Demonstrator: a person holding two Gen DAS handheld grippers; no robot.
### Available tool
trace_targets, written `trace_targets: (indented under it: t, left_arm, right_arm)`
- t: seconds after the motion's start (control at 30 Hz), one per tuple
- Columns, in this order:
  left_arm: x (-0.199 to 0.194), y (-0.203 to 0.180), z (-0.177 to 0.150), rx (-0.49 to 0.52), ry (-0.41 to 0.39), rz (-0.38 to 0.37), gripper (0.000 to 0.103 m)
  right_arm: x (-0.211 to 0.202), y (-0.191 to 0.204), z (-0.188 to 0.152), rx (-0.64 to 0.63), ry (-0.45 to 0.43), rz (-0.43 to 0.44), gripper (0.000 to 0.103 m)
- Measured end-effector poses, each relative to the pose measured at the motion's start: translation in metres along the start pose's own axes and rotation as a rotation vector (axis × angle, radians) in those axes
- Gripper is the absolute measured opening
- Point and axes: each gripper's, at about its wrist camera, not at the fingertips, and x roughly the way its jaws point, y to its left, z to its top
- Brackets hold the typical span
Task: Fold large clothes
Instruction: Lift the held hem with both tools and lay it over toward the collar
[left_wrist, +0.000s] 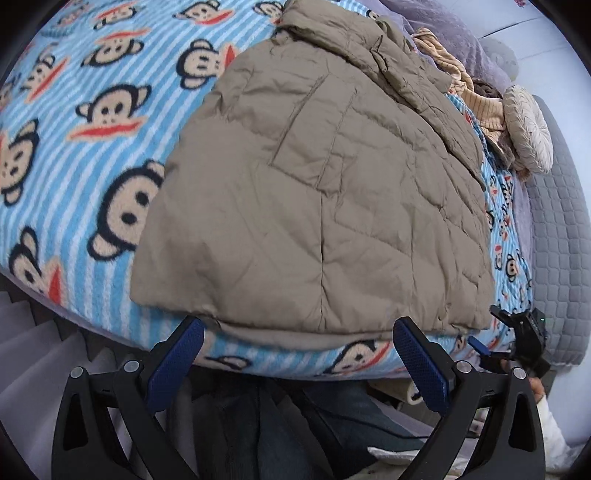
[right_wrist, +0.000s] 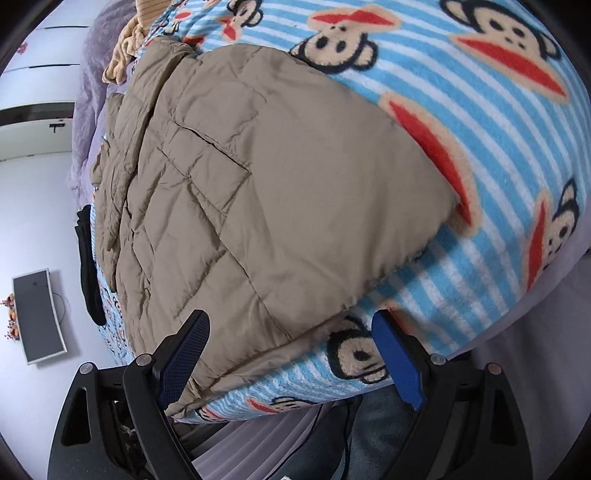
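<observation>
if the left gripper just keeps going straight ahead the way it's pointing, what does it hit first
Most likely the near hem of the tan padded jacket, lying on the monkey-print blanket. The open left gripper faces that edge, though depth is hard to judge here.

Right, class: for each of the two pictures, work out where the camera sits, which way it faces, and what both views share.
Left wrist view: sits on the left gripper, at the bed's near edge, facing the tan quilted padded jacket; its open jaws and the right gripper show.
Right wrist view: sits on the right gripper, facing the jacket's near corner; its open jaws show.
Shared: the jacket, the blue striped monkey-print fleece blanket.
</observation>
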Motion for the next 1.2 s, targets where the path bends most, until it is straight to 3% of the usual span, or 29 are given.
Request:
trace_targets:
  t: [0.17,0.43,0.47,0.53,0.57,0.6,0.63,0.67,0.7,0.73,1.0,1.2]
  left_arm:
    - [0.029,0.002,-0.002,-0.063,0.031,-0.063,0.102]
    - [0.044,-0.009,0.024,-0.13,-0.06,-0.1,0.102]
    - [0.043,-0.01,0.026,-0.138,-0.076,-0.101,0.096]
    - [0.043,-0.013,0.031,-0.119,-0.079,-0.103,0.062]
    - [0.044,-0.014,0.034,-0.111,-0.073,-0.101,0.055]
    - [0.043,-0.014,0.036,-0.104,-0.072,-0.103,0.039]
    - [0.043,-0.014,0.039,-0.095,-0.068,-0.105,0.026]
    - [0.041,-0.014,0.041,-0.088,-0.069,-0.102,0.024]
    - [0.038,-0.014,0.042,-0.084,-0.079,-0.098,0.021]
    - [0.035,-0.015,0.044,-0.079,-0.087,-0.092,0.015]
    - [-0.005,-0.038,0.059,0.004,-0.163,-0.069,0.015]
    - [-0.044,-0.074,0.091,0.045,-0.286,-0.078,0.015]
  right_arm:
    - [0.014,-0.005,-0.003,0.048,0.001,0.062,0.091]
    - [0.031,0.001,0.007,0.092,0.011,0.154,0.092]
    - [0.031,0.0,0.007,0.099,0.012,0.164,0.092]
    - [0.031,-0.002,0.007,0.123,0.012,0.184,0.09]
    - [0.03,-0.004,0.007,0.136,0.011,0.192,0.088]
    - [0.03,-0.005,0.006,0.152,0.009,0.201,0.077]
    - [0.029,-0.006,0.006,0.16,0.009,0.202,0.057]
    - [0.029,-0.009,0.006,0.162,0.012,0.199,0.046]
    - [0.028,-0.01,0.006,0.16,0.015,0.195,0.027]
    - [0.027,-0.009,0.007,0.153,0.013,0.192,0.015]
    - [0.007,0.042,0.022,-0.052,-0.027,0.143,0.01]
    - [-0.023,0.104,0.051,-0.24,-0.085,0.11,0.009]
